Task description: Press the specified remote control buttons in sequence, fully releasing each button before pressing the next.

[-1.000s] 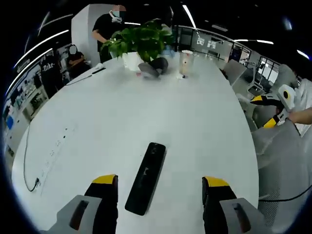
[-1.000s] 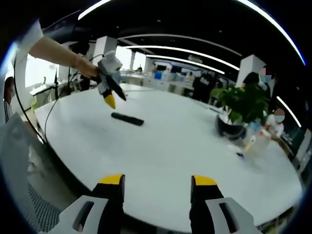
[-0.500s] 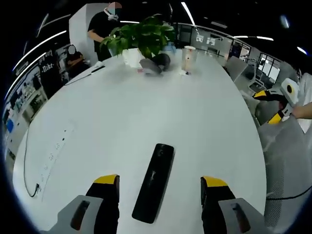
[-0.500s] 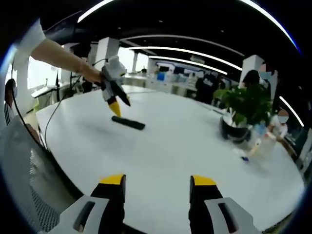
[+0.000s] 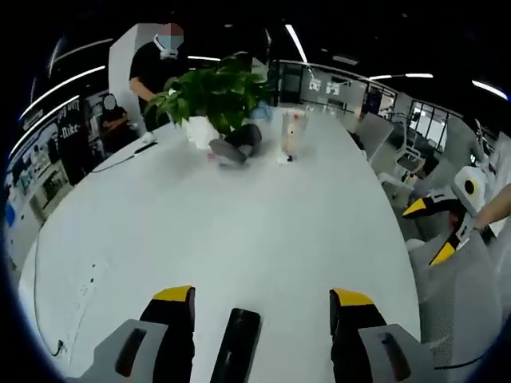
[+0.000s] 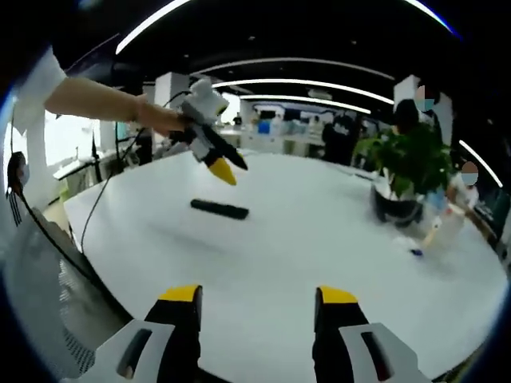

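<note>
Remote control (image 5: 235,348): black, flat on the white table (image 5: 239,223); in the left gripper view its far end lies between the jaws, nearer the left jaw.
Left gripper (image 5: 263,307): jaws wide apart, holding nothing; in the right gripper view (image 6: 220,170) it hangs above the remote control (image 6: 219,210), clear of it.
Right gripper (image 6: 259,299): jaws spread, holding nothing, near the table's edge, well apart from the remote.
Far end: potted plant (image 5: 209,89), cup (image 5: 293,134).

Remote (image 5: 236,345) on the worktop (image 5: 239,231) between the left claw (image 5: 263,307) jaws, plant (image 5: 211,92) and cup (image 5: 292,136) at the far edge
</note>
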Demonstrator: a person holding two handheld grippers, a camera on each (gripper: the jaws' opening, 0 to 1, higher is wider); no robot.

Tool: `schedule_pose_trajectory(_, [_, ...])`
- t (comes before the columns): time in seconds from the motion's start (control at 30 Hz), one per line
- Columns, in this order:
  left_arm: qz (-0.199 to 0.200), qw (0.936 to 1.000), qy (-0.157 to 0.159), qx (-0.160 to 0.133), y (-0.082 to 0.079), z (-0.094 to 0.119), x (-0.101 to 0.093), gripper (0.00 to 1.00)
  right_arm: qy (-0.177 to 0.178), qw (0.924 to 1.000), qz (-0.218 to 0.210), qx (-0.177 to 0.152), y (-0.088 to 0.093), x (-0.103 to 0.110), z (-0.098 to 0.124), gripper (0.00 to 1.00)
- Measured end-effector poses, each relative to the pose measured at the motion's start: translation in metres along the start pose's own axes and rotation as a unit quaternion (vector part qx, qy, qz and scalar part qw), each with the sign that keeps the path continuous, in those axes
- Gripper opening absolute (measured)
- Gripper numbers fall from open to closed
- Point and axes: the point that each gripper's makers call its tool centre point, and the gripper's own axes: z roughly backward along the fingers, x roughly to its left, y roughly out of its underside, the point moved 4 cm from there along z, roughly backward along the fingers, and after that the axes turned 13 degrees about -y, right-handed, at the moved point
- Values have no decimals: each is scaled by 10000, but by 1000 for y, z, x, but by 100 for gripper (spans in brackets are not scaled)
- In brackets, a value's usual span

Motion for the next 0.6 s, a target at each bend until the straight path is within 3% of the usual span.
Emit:
schedule_pose_trajectory(0.13, [-126,9999,-7,-65,-12,0,4,70,35,10000,-24,-2,1,-1,1,54])
schedule_pose_trajectory(0.2, [-78,10000,-39,-30,-8,-2,9,70,35,10000,28,62,2,-1,1,54])
schedule_pose_trajectory(0.4, [-244,9975,-77,662,40,-4,18,70,54,10000,16,42,2,-2,2,52])
schedule_pose_trajectory(0.6, [-463,9928,-96,1103,70,0,29,66,2,10000,13,98,3,-1,1,47])
